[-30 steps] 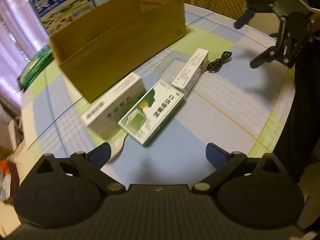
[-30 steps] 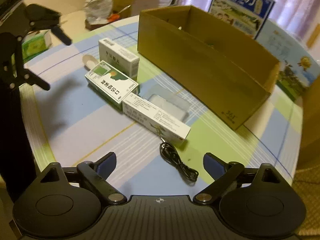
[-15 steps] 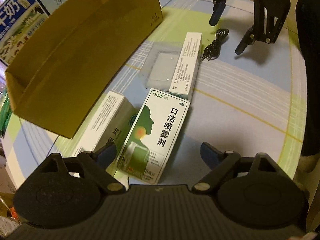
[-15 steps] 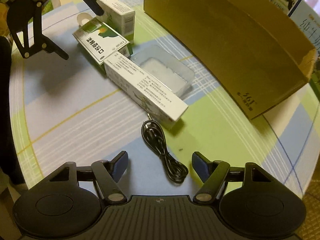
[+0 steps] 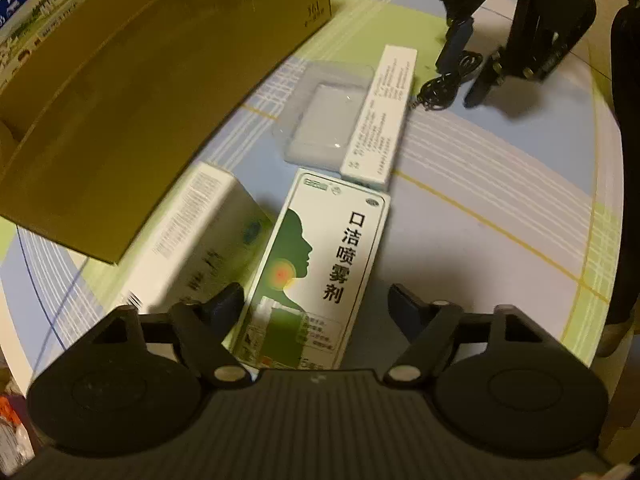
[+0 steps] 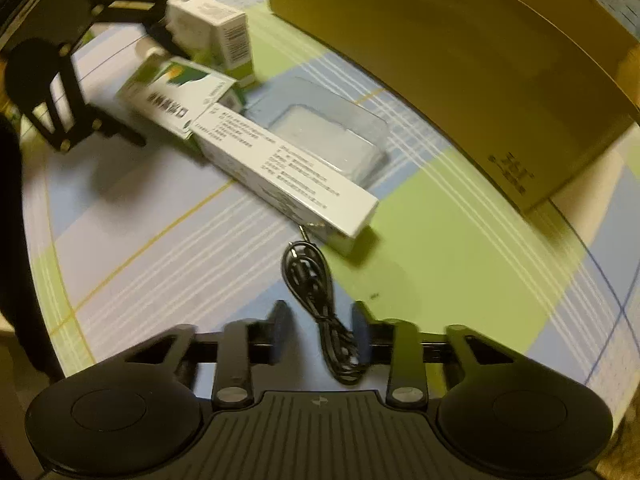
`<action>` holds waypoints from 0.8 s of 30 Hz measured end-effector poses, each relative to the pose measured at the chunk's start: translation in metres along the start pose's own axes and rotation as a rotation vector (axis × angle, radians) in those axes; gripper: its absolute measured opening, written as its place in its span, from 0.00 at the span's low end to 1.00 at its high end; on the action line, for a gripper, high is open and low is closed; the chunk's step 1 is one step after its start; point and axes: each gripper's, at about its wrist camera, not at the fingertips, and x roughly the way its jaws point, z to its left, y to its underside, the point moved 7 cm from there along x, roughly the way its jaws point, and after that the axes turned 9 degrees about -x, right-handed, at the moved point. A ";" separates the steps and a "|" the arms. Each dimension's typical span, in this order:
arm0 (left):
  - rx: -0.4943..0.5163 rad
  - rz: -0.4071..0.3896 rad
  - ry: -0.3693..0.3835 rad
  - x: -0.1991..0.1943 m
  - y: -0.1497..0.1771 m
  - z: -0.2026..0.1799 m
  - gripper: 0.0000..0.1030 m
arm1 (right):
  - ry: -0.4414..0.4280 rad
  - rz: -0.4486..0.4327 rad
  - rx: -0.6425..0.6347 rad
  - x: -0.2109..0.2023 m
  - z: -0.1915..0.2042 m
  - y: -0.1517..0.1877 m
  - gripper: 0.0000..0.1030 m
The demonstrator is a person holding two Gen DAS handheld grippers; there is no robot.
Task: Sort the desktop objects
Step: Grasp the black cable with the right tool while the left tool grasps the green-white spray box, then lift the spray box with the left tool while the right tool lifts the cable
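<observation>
Spray box (image 5: 320,264), flat on the worktop (image 5: 480,200) with its printed face up, lies just in front of the carton (image 5: 160,80), and the left tool (image 5: 316,300) stands over its near end with fingers apart, one on each long side, seemingly placed to close across the narrow width. Beside the carton wall a taller white box (image 5: 192,240) sits close against the spray box, so the left finger has little room there. Farther along the carton, a long white box (image 5: 380,116) touches the spray box's far end, with a clear blister pack (image 5: 320,120) between it and the carton. Past the long box's end lies a coiled black cable (image 6: 316,300); the right tool (image 6: 318,328) straddles it, fingers narrowed but with a gap, the right pad touching or nearly touching the cord. The carton looks like the likely bin for both.
</observation>
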 end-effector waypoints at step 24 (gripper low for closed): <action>-0.573 -0.061 -0.030 -0.028 0.037 -0.054 0.52 | 0.148 -0.296 0.667 -0.026 0.092 0.038 0.13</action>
